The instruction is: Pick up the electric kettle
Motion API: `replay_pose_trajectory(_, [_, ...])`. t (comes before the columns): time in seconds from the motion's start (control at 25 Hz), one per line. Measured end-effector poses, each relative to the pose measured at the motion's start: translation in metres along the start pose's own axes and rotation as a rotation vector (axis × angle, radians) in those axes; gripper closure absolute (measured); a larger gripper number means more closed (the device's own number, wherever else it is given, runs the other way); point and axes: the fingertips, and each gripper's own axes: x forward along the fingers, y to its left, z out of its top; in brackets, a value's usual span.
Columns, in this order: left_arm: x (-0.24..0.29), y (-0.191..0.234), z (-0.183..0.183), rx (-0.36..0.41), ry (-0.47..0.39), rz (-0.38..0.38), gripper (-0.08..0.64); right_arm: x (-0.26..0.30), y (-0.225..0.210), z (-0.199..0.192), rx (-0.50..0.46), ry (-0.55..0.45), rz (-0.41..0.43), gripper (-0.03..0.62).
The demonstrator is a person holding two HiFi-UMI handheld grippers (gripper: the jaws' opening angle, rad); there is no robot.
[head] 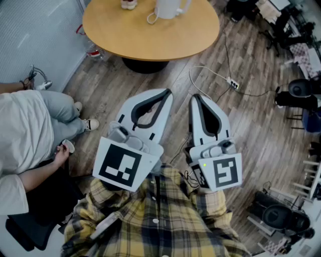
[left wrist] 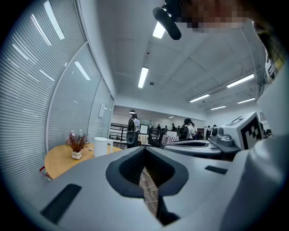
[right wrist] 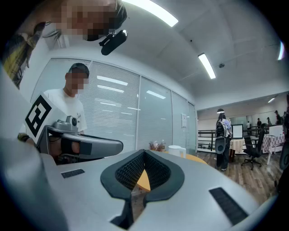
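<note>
Task not started. Electric kettle (head: 169, 7) stands untouched on the round table (head: 125, 35). Left gripper (head: 167, 93) and right gripper (head: 195, 98), both clenched and empty, sit well short of the table. Approach, grasp and lift remain.

No legible text, brand, number or sign appears in any view; the black-and-white square marker (head: 120, 169) on the left gripper (head: 164, 94) carries a block pattern only, with no characters; the same applies to the second square marker (head: 225, 172), on the right gripper (head: 196, 98); the small white wall panel (left wrist: 103, 111) on the glass partition (left wrist: 72, 90) is too small to read.
</note>
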Motion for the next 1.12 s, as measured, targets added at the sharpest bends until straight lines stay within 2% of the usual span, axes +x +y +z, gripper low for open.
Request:
replay_pose_trajectory(0.12, [0.001,-0.002,-0.002,0.002,-0.001,0.004,0.558,0.0,0.002,0.002,0.015,-0.029,0.02,0.56])
replay_pose_trajectory(0.32, [0.008,-0.008,-0.004,0.005,0.001,0.016,0.558,-0.006,-0.012,-0.005,0.014,-0.008,0.004,0.56])
replay_pose_trajectory(0.72, [0.026,-0.019,-0.004,0.001,-0.007,0.068,0.558,-0.011,-0.041,-0.009,0.022,-0.011,0.036,0.56])
replay_pose_trajectory(1.12, [0.056,0.018,-0.002,0.011,-0.022,0.078,0.558,0.033,-0.057,-0.012,0.015,-0.017,0.041,0.56])
